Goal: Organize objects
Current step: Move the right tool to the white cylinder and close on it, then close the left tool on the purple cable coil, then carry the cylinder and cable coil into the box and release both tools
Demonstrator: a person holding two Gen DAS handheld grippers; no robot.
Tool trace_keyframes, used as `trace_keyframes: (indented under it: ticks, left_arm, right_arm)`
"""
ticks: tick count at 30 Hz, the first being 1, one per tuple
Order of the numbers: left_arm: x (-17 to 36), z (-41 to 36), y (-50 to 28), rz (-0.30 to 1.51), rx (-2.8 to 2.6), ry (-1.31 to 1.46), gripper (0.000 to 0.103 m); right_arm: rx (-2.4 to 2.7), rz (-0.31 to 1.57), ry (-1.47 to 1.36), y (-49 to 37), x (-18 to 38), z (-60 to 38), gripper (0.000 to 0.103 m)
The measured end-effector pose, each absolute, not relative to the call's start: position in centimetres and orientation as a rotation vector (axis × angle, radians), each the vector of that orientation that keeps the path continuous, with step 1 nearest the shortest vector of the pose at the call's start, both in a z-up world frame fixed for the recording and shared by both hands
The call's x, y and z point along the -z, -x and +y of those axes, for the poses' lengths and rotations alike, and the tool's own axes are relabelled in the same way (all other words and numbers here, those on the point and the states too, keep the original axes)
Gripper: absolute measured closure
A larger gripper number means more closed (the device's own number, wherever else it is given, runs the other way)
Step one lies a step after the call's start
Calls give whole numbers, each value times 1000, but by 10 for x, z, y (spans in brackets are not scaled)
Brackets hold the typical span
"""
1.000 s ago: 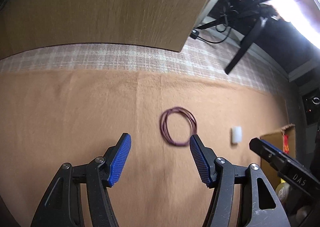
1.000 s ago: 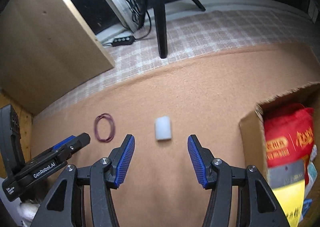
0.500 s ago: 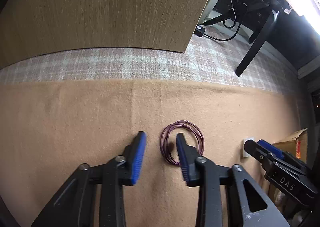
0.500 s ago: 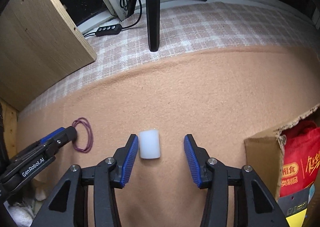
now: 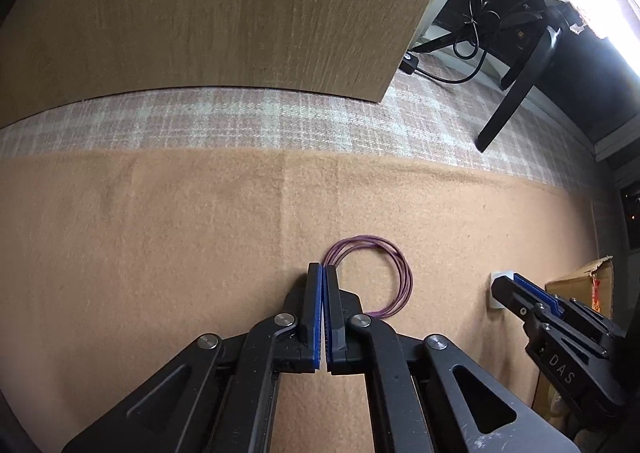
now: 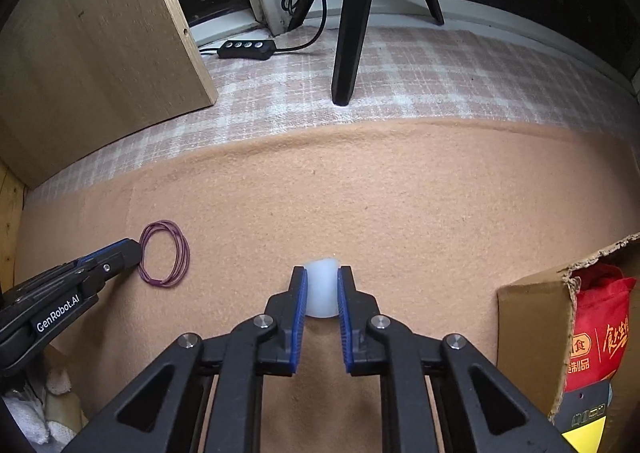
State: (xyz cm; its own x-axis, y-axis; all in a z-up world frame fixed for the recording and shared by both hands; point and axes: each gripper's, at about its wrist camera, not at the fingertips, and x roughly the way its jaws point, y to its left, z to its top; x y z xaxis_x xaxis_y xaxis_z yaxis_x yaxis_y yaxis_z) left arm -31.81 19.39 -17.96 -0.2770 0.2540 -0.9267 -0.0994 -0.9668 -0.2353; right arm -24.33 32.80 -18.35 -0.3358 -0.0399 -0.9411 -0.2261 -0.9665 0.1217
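Purple cord loop [image 5: 372, 277], pinched thinly by the closed left claw [image 5: 324, 273], could be dropped on lifting, while the white block [image 6: 322, 289] squeezed in the right claw [image 6: 322, 285] could be squirted out.

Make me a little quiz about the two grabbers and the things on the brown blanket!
1. True or false: the right gripper squeezes a white block.
2. What does the left gripper pinch? A) purple band B) spoon C) sock
3. Fill in: the red bag sits inside a cardboard ____.

Key: 1 true; 2 A; 3 box.
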Motion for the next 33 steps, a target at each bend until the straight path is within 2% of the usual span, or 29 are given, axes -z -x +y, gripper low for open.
trace_keyframes:
  ticks: [10,12,14,15,19,21,22,29,33]
  left_arm:
    - [170,178,307,-254,-2324,1708,103]
    - [169,184,308,-249,-2309,1710,99]
    - [171,193,309,-219,-2309,1710,86]
    - [172,196,309,-199,-2318,1712,86]
    - [178,205,312,-141,-2353,1730,87]
    - [177,207,313,-109,-2361,1737,99]
    - [178,206,313,-110,-2358,1741,101]
    - [170,180,306,-263,-2339,1741,101]
    - [152,167,292,-264,-2364,1688,101]
  right_arm:
    - [-2465,473,1713,233,178,340,92]
    - [-2466,488,1709,230,177,341,92]
    - [-2467,494,1708,228,176,341,92]
    - [-2468,496,1709,228,176,340,92]
    - [-2468,497,1709,227,176,341,92]
    - [-2463,502,1708,226,176,342,92]
    - [-2462,505,1708,226,176,343,92]
    - [-2467,527,1695,220,174,349,92]
    - [-2482,573,1684,216,169,352,92]
